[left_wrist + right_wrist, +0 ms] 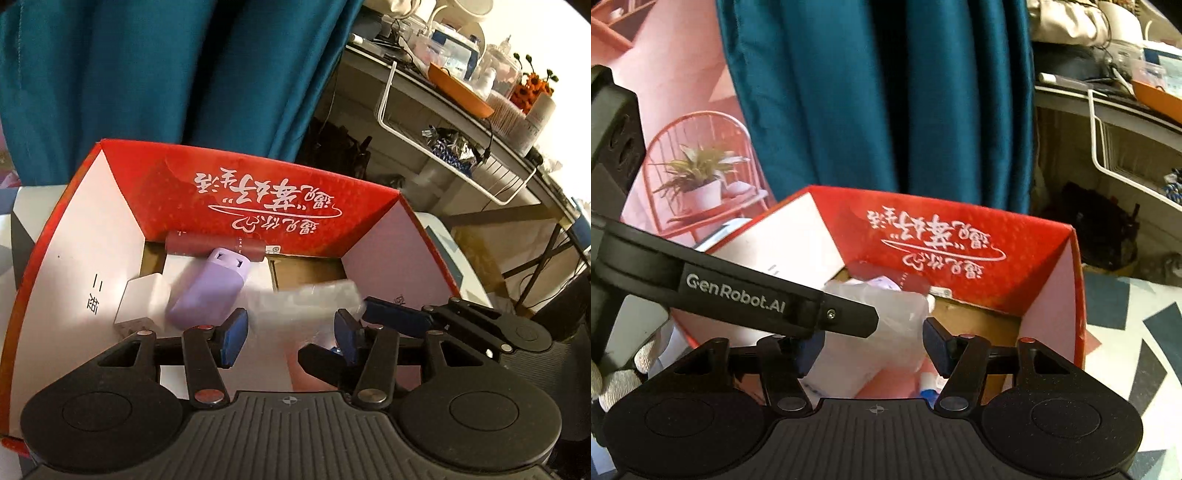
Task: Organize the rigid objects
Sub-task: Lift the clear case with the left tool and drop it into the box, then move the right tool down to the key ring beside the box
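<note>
An open red cardboard box (258, 206) (960, 240) with white flaps holds a lilac case (207, 291), a dark red tube (192, 245) and a small white box (142, 302). A clear plastic box (306, 306) (871, 325) hangs over the red box's inside. My right gripper (873, 349) is shut on it, both pads against its sides. My left gripper (291, 336) stands open around the same clear box, with a gap at its left pad. One of the right gripper's fingers (399, 317) reaches in from the right. The left gripper's finger (757, 299) crosses the right wrist view.
A teal curtain (166, 74) hangs behind the red box. To the right stands a cluttered desk (461, 92) with a white wire basket (443, 155) under it. A pink plant poster (694, 177) is at the left. The box rests on a patterned surface (1126, 332). A gloved hand (617, 373) holds the left gripper.
</note>
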A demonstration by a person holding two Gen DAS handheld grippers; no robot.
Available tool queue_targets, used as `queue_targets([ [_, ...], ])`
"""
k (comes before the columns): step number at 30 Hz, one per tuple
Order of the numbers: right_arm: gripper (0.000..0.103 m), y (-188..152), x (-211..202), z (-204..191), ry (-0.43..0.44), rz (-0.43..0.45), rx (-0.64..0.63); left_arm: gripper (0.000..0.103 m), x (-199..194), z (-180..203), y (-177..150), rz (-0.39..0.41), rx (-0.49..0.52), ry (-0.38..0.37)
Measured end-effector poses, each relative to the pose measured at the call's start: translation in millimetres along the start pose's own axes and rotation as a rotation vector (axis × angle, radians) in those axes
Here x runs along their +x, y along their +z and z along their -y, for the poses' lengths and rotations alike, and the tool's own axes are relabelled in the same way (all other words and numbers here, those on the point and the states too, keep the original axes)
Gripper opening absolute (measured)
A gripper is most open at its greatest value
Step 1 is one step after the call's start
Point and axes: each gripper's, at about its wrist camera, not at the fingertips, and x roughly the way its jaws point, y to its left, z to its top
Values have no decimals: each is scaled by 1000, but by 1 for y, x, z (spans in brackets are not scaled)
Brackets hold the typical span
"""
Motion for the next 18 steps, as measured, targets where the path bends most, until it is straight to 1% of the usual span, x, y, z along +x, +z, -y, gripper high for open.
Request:
queue_targets([
  [3, 56, -4, -3, -2, -30, 9, 0, 55, -2, 6, -2, 20, 30, 19],
  [6, 56, -8, -13, -3, -45, 35, 14, 58, -16, 7, -4, 59, 56, 21],
  [8, 58, -11, -24, -4, -50, 65, 32, 67, -32, 6, -9, 100, 58, 11],
  [9, 62, -14, -31, -5, -47, 92, 43, 68, -40, 5, -11, 124, 58, 6],
  [10, 63, -16, -38, -6, -45, 113, 51, 70, -50, 3, -14, 147, 57, 5],
  [12, 64, -21, -51, -11, -54, 156, 59, 70, -67, 1, -19, 183, 58, 12],
  [16, 65, -30, -71, -24, -80, 209, 45, 70, -103, -8, -35, 246, 58, 29],
  [18, 67, -34, -81, -33, -90, 235, 29, 70, -119, -12, -46, 266, 76, 46],
])
